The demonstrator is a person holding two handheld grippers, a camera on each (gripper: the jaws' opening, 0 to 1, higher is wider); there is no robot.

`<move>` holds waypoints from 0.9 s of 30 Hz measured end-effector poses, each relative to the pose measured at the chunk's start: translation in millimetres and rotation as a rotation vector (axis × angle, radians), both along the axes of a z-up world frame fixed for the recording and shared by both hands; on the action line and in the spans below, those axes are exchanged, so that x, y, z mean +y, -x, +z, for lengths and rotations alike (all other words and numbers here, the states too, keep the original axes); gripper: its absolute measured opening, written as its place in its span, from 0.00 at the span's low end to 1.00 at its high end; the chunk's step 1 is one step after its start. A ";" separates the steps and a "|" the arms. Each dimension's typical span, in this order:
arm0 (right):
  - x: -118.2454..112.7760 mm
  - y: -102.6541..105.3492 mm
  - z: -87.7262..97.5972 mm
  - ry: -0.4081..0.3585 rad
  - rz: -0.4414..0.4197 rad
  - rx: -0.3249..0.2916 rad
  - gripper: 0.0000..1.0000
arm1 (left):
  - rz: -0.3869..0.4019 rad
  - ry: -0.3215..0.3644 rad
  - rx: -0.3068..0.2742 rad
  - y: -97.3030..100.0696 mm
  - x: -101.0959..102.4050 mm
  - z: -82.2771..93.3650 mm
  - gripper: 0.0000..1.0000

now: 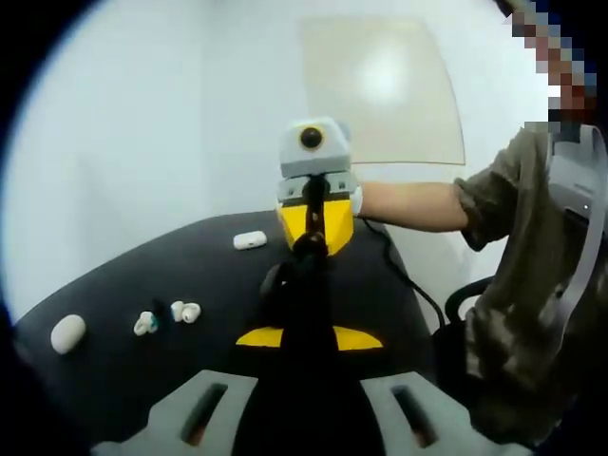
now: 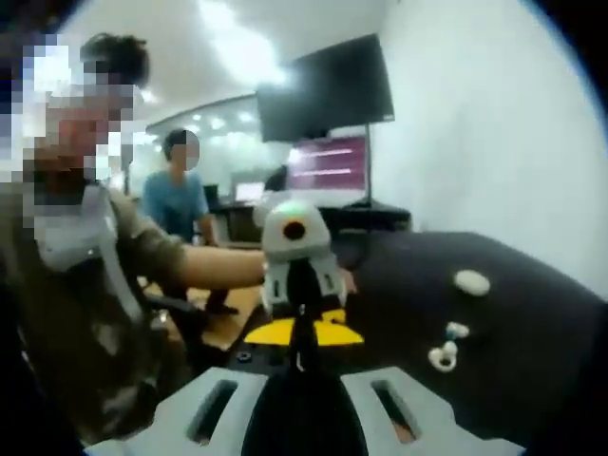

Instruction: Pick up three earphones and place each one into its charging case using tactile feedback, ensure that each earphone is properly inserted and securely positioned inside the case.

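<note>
On the black table (image 1: 114,380) lie two white earphones (image 1: 144,323) (image 1: 185,311), side by side at the left. A white oval case (image 1: 67,332) lies further left, and another white case (image 1: 250,239) lies at the back. My left gripper (image 1: 309,266) points over the table with its black jaws together and nothing between them. The right gripper (image 1: 313,204), grey and yellow, faces it from across the table, held by a hand. In the right gripper view my right gripper (image 2: 302,328) is shut and empty, facing the left gripper (image 2: 296,261). Earphones (image 2: 442,357) (image 2: 458,330) and a case (image 2: 471,281) lie to its right.
The person holding the grippers sits at the table's edge (image 1: 513,313). A black cable (image 1: 408,275) runs off the table near that edge. Behind stand a white wall, a wall screen (image 2: 328,95) and another person in a blue shirt (image 2: 180,199).
</note>
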State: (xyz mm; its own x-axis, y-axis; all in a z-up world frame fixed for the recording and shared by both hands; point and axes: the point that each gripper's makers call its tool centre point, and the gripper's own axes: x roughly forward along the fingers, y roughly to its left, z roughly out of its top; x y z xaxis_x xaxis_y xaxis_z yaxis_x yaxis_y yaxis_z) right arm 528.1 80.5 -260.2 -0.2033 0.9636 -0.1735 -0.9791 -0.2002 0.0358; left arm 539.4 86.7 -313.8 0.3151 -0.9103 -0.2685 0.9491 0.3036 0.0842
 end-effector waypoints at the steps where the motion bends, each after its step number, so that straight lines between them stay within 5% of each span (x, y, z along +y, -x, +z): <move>1: -2.2 0.4 -0.6 -0.003 0.002 0.013 0.08 | 0.000 0.000 0.000 0.1 -0.1 0.0 0.14; 18: -6.1 -12.7 -0.4 -0.036 -0.055 0.045 0.08 | -0.001 0.001 0.002 0.7 0.2 0.0 0.14; 21: -16.9 -42.4 -3.7 -0.030 -0.202 0.127 0.08 | -0.001 0.000 0.001 1.0 0.2 0.0 0.14; 25: -31.9 -83.3 -32.6 0.064 -0.411 0.240 0.08 | -0.001 0.000 -0.001 0.9 0.2 0.1 0.14; 27: -36.6 -93.1 -39.1 0.084 -0.464 0.255 0.08 | 0.000 0.000 -0.002 1.1 0.2 0.1 0.14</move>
State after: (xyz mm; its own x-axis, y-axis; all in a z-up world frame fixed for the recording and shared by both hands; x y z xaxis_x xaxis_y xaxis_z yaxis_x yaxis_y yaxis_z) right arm 621.2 43.9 -299.3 0.1949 0.9471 -0.2550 -0.9223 0.2655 0.2809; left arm 538.3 86.8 -313.7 0.3153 -0.9103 -0.2682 0.9490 0.3034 0.0860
